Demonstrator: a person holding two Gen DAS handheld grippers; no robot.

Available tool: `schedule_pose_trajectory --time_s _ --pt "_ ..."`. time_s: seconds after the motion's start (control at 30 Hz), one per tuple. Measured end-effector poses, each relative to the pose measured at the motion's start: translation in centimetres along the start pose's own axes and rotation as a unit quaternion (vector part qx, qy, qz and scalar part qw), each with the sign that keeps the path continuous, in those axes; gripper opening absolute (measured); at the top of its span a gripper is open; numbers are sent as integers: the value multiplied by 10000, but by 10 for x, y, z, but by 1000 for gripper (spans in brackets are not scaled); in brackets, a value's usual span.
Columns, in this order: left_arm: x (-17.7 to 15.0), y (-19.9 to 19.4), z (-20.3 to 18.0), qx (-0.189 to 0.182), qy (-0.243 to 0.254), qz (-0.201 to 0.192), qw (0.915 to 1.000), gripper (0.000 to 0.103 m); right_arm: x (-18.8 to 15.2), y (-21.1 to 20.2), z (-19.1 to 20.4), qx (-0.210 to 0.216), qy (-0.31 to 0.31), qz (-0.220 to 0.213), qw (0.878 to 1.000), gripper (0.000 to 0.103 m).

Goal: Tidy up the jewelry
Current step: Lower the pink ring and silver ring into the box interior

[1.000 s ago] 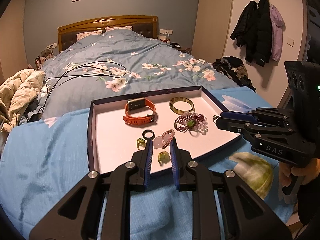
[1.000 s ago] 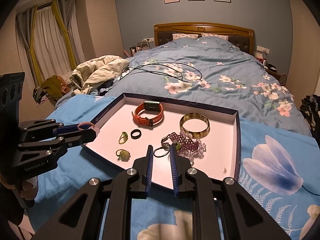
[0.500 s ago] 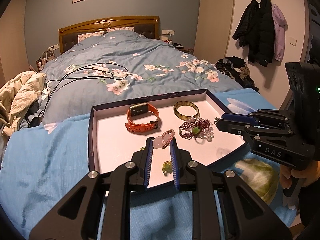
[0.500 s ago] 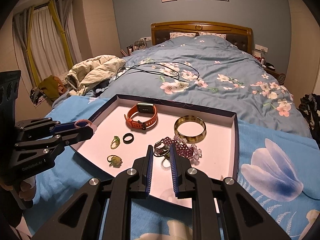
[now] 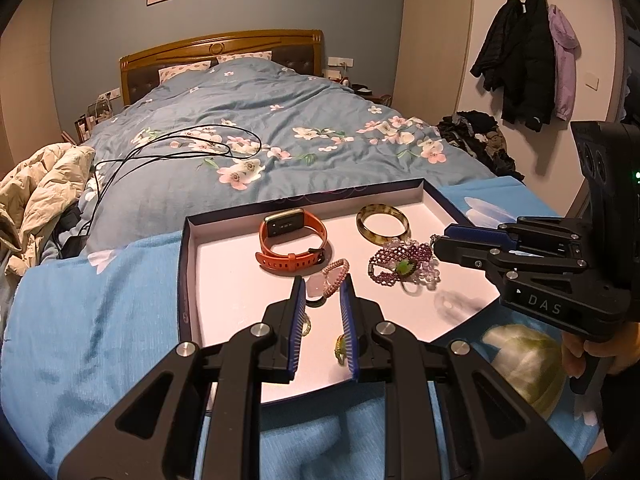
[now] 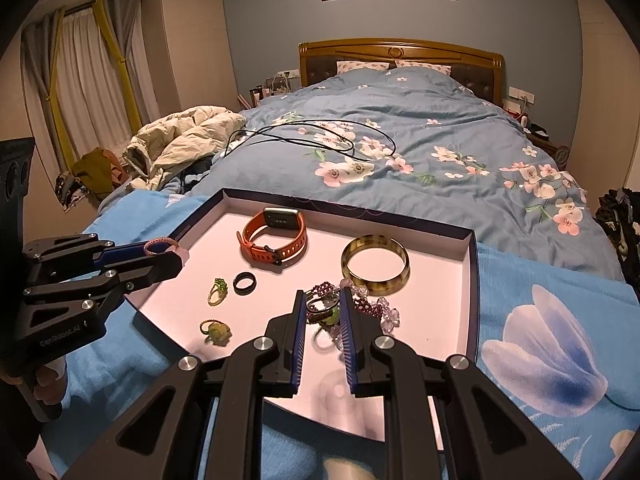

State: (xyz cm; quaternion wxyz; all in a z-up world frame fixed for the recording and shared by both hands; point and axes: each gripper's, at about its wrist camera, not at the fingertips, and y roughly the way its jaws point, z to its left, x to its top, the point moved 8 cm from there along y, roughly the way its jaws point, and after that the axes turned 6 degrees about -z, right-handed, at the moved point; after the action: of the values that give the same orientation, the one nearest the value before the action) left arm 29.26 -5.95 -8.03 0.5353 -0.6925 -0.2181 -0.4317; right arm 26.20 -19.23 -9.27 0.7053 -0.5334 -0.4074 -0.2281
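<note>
A dark-rimmed tray (image 5: 188, 264) with a pale floor lies on the blue bedspread and holds jewelry. My left gripper (image 5: 323, 280) is shut on a pink beaded bracelet (image 5: 334, 276), held above the tray's left part; it also shows in the right wrist view (image 6: 160, 245). My right gripper (image 6: 323, 294) is shut on a silver ring (image 6: 320, 304) joined to the purple bead cluster (image 6: 368, 304). In the tray lie an orange watch (image 6: 274, 238), a brown bangle (image 6: 375, 266), a black ring (image 6: 244, 282) and two green rings (image 6: 218, 291).
The flowered duvet (image 5: 256, 136) with a black cable (image 5: 180, 152) lies beyond the tray. A beige jacket (image 5: 36, 192) is heaped at the left. Coats (image 5: 528, 56) hang on the right wall.
Both grippers moved forward over the tray. The left carried the pink bracelet further in; the right closed in on the bead cluster's ring.
</note>
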Motion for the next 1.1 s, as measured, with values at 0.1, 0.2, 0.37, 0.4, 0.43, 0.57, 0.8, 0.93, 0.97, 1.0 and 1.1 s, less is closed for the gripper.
schedule_pose_trajectory --time_s 0.1,0.2,0.37,0.4,0.43,0.57,0.8,0.93,0.97,1.0,1.1 --pt "-1 4 1 25 7 23 10000 18 1 5 -4 -16 -22 26 10000 15" --pt "-2 9 2 38 -15 62 10000 18 1 7 -4 -19 -20 39 10000 15" --pt "-2 14 2 85 -8 96 9999 18 0 14 -5 -33 -57 95 9999 15" --pt "-2 15 2 92 -8 101 9999 18 0 15 -5 -49 -58 101 9999 15" --pt "-2 16 2 101 0 101 9999 18 1 17 -3 -47 -59 110 9999 15" --pt "-1 20 3 127 -1 119 9998 18 1 19 -2 -53 -77 129 9999 15" --pt "-2 23 5 157 -18 152 9998 18 2 21 -2 -61 -72 143 9999 15" --pt "-3 25 6 169 -26 168 9997 18 2 21 -2 -64 -74 141 9999 15" --pt "-3 26 6 180 -21 172 9997 18 2 21 -2 -65 -73 137 9999 15" --pt "-3 27 7 192 -17 176 9997 18 2 21 -2 -63 -72 136 9999 15" --pt "-3 27 7 193 -16 177 9997 18 3 22 -2 -63 -75 136 9999 15"
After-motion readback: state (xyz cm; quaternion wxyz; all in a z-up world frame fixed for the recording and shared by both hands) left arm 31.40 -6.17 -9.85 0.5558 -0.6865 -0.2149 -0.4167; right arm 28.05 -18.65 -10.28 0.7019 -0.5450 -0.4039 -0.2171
